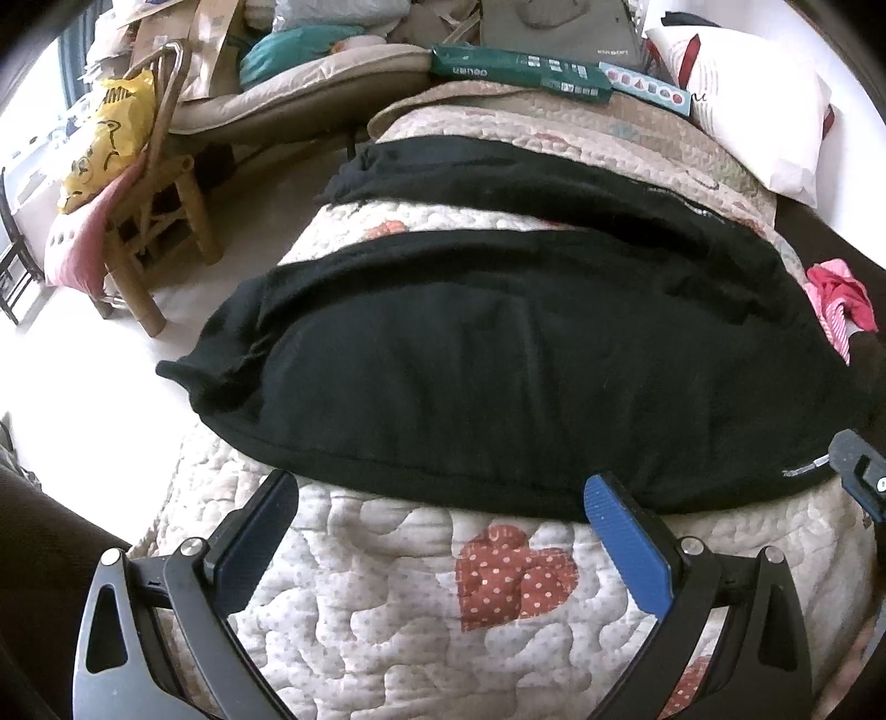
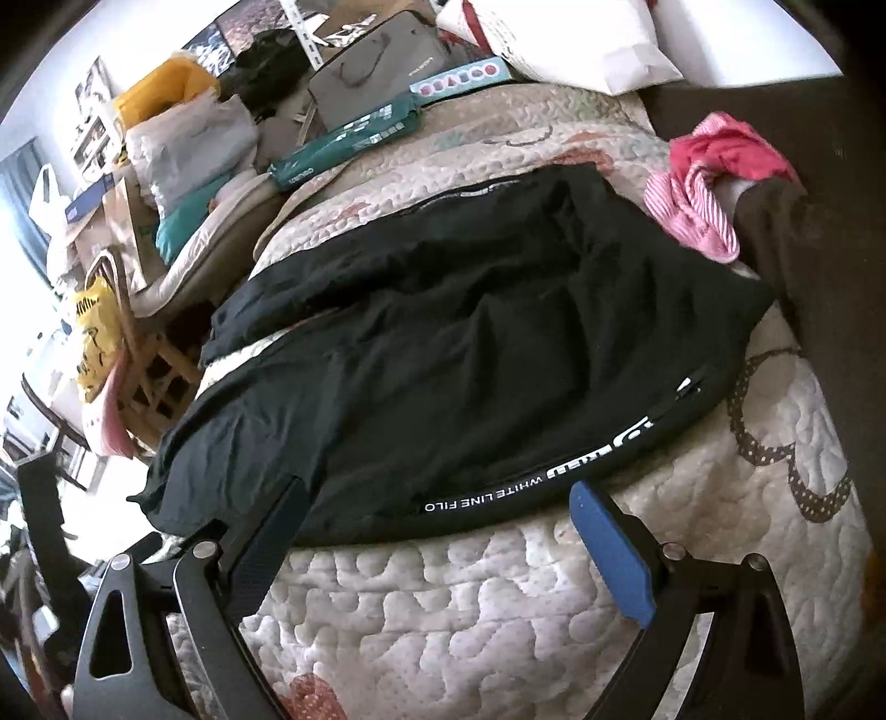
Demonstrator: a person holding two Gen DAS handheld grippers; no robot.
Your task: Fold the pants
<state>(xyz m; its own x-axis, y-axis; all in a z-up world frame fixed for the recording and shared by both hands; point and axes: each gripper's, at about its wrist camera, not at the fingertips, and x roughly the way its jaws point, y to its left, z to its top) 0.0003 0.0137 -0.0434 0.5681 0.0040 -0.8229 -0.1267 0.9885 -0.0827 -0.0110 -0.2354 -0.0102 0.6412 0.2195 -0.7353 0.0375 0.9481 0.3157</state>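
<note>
Black pants (image 1: 498, 354) lie spread flat on a quilted bed cover (image 1: 387, 598), legs apart and reaching left over the bed's edge. White lettering runs along the near side seam (image 2: 531, 482). My left gripper (image 1: 443, 498) is open and empty, its fingertips at the near edge of the near leg. My right gripper (image 2: 437, 504) is open and empty at the same near edge, closer to the waist end. The right gripper's tip also shows at the right border of the left wrist view (image 1: 861, 471).
A pink and red striped cloth (image 2: 709, 183) lies beyond the waist end. A green box (image 2: 354, 138), a grey bag (image 2: 376, 66) and a white pillow (image 2: 559, 39) sit at the far end. A wooden chair (image 1: 149, 221) with a yellow bag stands left.
</note>
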